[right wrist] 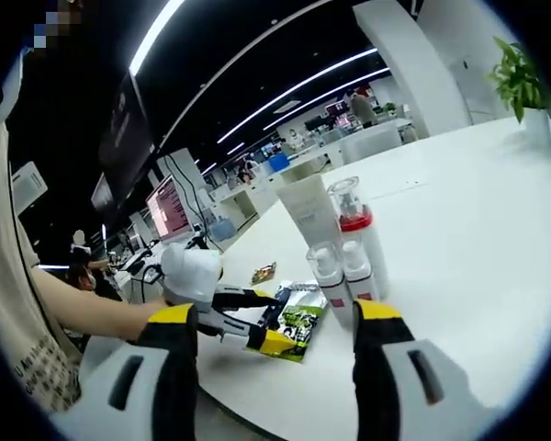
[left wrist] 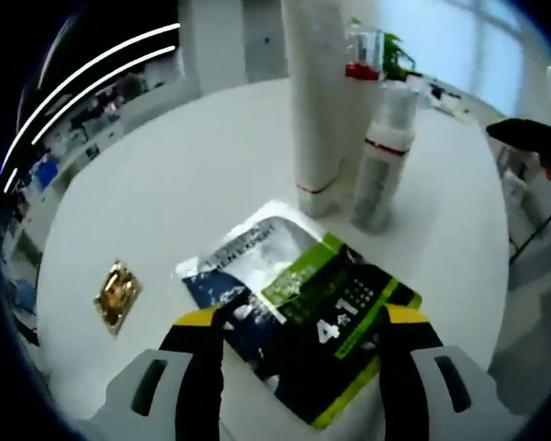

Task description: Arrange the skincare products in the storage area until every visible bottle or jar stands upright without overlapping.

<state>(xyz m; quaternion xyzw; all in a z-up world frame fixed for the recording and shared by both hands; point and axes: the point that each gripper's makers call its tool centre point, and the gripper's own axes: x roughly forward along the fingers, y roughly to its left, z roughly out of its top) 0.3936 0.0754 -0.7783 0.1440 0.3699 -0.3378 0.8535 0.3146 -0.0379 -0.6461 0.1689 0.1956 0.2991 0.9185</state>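
- The flat sachet pack [left wrist: 298, 312], dark with a green panel, lies on the white table [left wrist: 193, 165] just before the left gripper [left wrist: 303, 322], whose yellow-tipped jaws stand wide open on either side of its near end, holding nothing
- It looks thin, light and soft, with a glossy skin that could slip; I judge the best hold is across one short edge, pinching the seam, not the middle, which would buckle
- Being limp, it will hardly stand alone and probably must lean on something
- Behind it stand a tall white tube [left wrist: 320, 110] and a pump bottle [left wrist: 384, 156] just beside it, both upright; they seem stiff but easy to tip, so take them low on the body
- A small gold sachet [left wrist: 117, 294] lies flat, well apart to the side
- In the right gripper view the right gripper [right wrist: 275, 344] is wide open and empty, away from the group of bottles [right wrist: 344, 266]
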